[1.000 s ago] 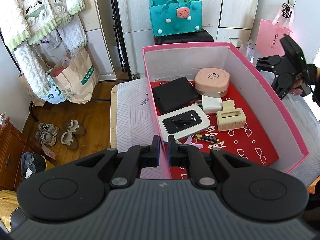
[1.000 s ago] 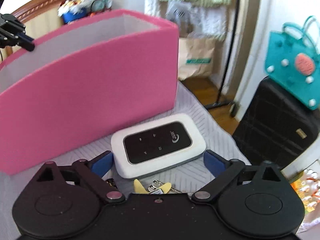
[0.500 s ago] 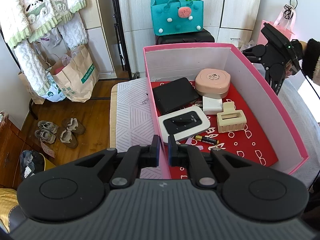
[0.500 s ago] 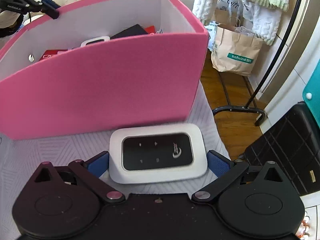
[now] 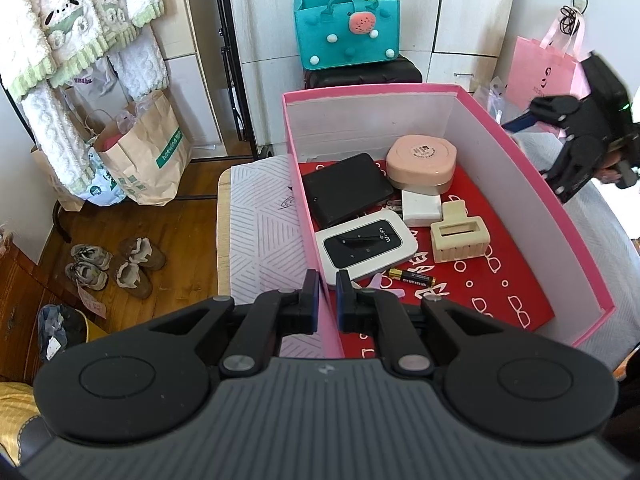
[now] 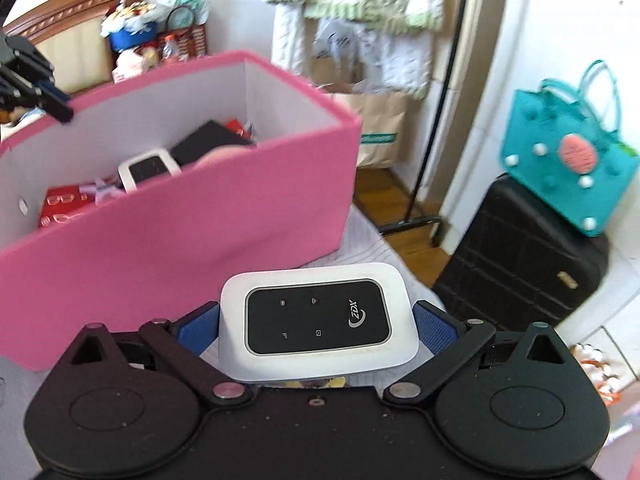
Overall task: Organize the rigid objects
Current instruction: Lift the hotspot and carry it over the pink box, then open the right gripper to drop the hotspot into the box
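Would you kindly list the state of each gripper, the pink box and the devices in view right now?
Left gripper: shut on the pink box wall.
Right gripper: shut on the white router, held clear of the bed.
Pink box: open, no lid, upright.
Second white router: lying flat in the box, screen up.
Black device: flat in the box.
Pink case: closed.
Battery: lying on its side.

teal bag (image 6: 568, 152) blurred, router's (image 6: 318, 322) near edge hidden
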Available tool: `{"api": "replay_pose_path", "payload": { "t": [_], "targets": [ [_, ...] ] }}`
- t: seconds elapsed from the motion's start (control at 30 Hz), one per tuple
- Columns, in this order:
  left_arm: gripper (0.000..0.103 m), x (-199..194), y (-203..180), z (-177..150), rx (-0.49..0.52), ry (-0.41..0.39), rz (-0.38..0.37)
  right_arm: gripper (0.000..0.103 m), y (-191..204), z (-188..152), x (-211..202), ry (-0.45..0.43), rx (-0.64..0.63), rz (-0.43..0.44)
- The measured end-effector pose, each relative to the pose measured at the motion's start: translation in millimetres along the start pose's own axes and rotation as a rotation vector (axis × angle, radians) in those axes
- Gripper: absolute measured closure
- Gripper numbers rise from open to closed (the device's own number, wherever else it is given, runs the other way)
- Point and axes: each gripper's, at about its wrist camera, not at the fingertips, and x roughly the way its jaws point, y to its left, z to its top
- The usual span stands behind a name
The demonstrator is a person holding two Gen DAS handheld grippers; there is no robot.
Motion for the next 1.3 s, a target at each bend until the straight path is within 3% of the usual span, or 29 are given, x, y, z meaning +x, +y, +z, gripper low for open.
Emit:
{"api": "replay_pose_path", "payload": {
  "t": [0.17,0.33,0.47,0.7,1.1,1.3],
  "targets": [
    [0.096,-3,-1,0,0.007,-0.006,0.002,0.001,21,15,-34,-0.025,0.019,-0.07],
    [0.097,-6,-2,-2,0.019,-0.022,0.012,0.001,48,36,-65,-0.105,0.074,-0.016],
    [0.098,-6,-2,-3,0.023,-0.028,0.011,0.001,76,50,-73,-0.107,0.127,0.096],
    [0.098,-6,-1,-3,0.023,-0.032,0.007,0.001,115,81,-39,0.028,0.222,0.266],
    [0.098,-6,-3,-4,0.039,-0.043,0.012,0.001,143,107,40,0.289,0.297,0.231],
    [0.098,-6,0,-7,0.034,-0.057,0.001,0.002,138,109,53,0.322,0.344,0.208]
  ]
}}
